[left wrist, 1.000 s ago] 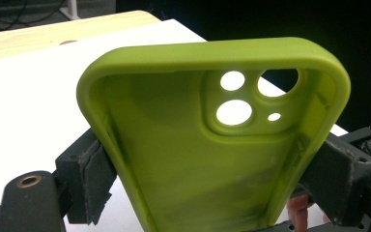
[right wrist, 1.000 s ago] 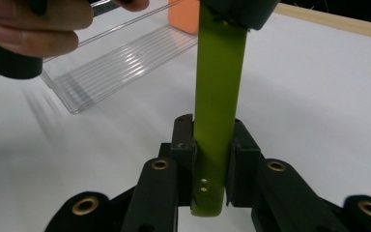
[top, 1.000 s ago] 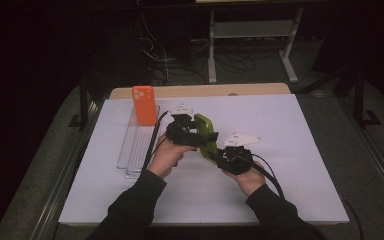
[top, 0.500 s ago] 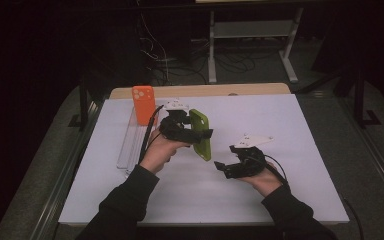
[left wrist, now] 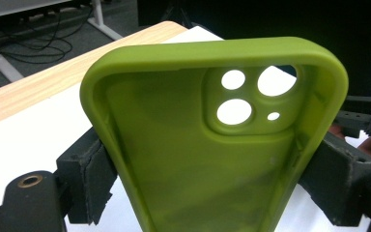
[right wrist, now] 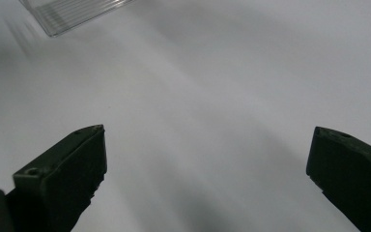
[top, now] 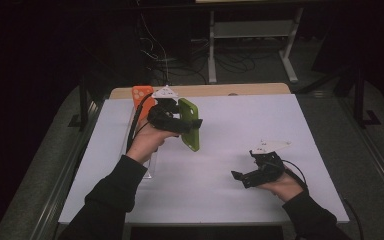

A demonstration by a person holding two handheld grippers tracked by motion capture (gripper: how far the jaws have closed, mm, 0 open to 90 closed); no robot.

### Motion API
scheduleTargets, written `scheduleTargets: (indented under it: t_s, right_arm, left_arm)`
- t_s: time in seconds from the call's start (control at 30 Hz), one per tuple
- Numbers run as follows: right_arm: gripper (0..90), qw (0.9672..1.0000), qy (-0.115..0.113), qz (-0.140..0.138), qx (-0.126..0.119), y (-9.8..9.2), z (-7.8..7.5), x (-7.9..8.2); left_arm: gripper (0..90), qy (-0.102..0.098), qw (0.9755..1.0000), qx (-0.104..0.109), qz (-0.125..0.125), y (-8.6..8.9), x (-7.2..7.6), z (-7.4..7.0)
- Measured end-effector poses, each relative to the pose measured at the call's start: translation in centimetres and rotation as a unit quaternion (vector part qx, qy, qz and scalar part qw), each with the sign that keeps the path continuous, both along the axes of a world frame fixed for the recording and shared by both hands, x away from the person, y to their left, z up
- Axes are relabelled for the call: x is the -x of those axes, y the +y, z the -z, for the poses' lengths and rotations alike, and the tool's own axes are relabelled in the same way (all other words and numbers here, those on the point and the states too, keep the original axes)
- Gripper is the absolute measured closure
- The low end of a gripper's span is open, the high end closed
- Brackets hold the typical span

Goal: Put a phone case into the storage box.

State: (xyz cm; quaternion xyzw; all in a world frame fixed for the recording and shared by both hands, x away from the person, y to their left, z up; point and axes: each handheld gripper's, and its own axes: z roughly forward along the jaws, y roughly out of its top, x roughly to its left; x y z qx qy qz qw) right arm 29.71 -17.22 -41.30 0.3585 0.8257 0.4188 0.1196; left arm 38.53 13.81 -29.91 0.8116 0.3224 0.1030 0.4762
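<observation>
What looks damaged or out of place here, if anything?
Nothing looks spilled or broken. The green phone case is clamped across its width in the left gripper, held above the table. The gripper's pads look ragged along their edges. The right gripper is open and empty.

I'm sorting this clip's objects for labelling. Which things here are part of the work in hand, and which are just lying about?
In the work:
- green phone case, clamped in the left hand-held gripper
- right hand-held gripper, jaws just opened, nothing between them

Lying about:
- orange phone case, standing at the table's far left
- clear plastic tray
- white table cover
</observation>
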Motion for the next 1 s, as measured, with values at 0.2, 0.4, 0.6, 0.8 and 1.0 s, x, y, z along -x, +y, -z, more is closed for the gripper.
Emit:
scheduleTargets:
  t_s: [0.2,0.4,0.6,0.8,1.0]
  right_arm:
    - [0.0,0.9999,0.000,0.008,0.008,-1.0,0.4,0.7]
    - [0.0,0.9999,0.000,0.008,0.012,-1.4,0.7,1.0]
    - [0.0,0.9999,0.003,0.006,0.014,-1.2,0.7,1.1]
    - [0.0,0.9998,0.004,0.007,0.016,-1.2,0.7,1.0]
    - [0.0,0.9999,0.002,0.005,0.014,-1.3,0.8,1.0]
  left_arm:
    - [15.5,-0.012,0.9996,-0.018,-0.016,1.5,-0.5,-1.1]
    - [15.5,-0.016,0.9984,-0.026,-0.048,3.5,-1.3,-2.0]
    - [15.5,-0.016,0.9953,-0.030,-0.090,5.7,-2.5,-2.7]
    - [15.5,-0.010,0.9895,-0.043,-0.138,7.4,-3.8,-2.8]
    - [15.4,0.003,0.9801,-0.071,-0.186,8.6,-5.3,-2.7]
